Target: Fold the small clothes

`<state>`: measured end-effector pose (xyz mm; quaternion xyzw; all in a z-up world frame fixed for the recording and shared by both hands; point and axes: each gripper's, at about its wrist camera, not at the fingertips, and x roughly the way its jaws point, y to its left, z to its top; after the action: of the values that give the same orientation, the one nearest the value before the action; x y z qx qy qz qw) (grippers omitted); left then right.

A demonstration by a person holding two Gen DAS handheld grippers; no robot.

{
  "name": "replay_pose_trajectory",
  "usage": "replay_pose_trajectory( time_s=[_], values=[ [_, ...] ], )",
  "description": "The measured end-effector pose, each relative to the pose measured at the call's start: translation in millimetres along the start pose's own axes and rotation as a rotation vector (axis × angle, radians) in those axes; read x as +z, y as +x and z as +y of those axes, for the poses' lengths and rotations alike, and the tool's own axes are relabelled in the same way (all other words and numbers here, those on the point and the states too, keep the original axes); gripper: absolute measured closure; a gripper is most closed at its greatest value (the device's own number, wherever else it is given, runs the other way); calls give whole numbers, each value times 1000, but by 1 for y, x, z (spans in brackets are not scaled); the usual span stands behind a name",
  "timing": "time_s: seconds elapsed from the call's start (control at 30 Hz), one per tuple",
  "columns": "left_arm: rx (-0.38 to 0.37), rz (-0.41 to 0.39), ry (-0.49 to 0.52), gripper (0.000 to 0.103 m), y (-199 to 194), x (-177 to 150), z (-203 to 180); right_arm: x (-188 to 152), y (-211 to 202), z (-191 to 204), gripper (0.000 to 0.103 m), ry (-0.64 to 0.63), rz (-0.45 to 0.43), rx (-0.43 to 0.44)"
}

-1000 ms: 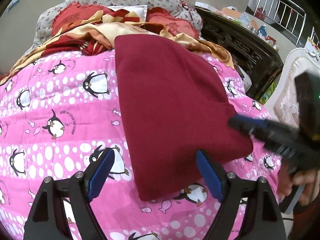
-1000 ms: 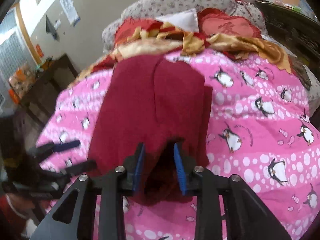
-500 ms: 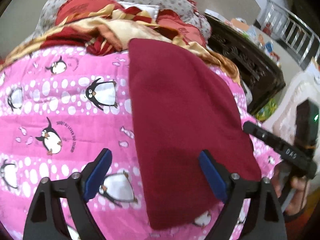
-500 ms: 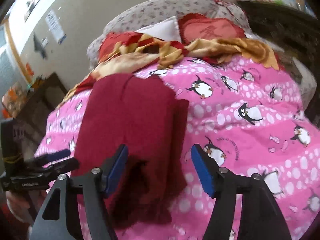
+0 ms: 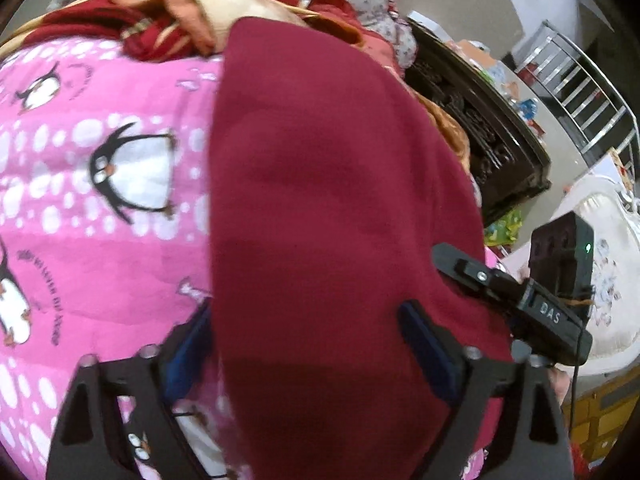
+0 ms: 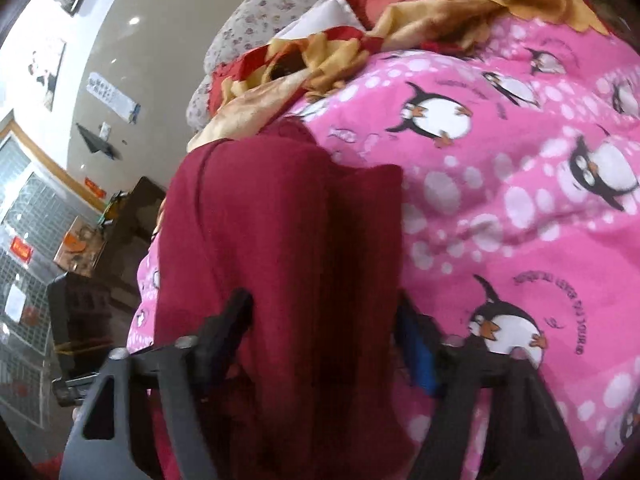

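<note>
Left claw closing astride maroon garment

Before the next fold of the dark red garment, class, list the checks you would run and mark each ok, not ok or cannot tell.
1. Red garment lies flat on the pink penguin blanket: ok.
2. Cloth sits between the left gripper jaws, which are closing: ok.
3. Cloth sits between the right gripper jaws, also closing: ok.
4. Pads already pressing the cloth: cannot tell.
5. Far end clear of the rumpled red-and-gold bedding: not ok, it reaches it.
</note>
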<state>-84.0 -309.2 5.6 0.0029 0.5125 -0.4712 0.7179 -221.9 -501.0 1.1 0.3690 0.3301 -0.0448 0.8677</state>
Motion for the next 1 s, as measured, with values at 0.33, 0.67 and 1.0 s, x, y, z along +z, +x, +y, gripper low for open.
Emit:
replay_pose_trajectory(
  time_s=[0.33,0.67,1.0],
  values=[
    [26,-19,77,55,-74,-17,-23,-11,-47,69,56,-102,-30,39],
    [174,95,-21,50,-104,-73,19,-75,-14,106,50,-87,170,39],
    [327,-42,-15,28,-127,-87,20,-78,-69,143,56,-309,58,-89]
  ],
)
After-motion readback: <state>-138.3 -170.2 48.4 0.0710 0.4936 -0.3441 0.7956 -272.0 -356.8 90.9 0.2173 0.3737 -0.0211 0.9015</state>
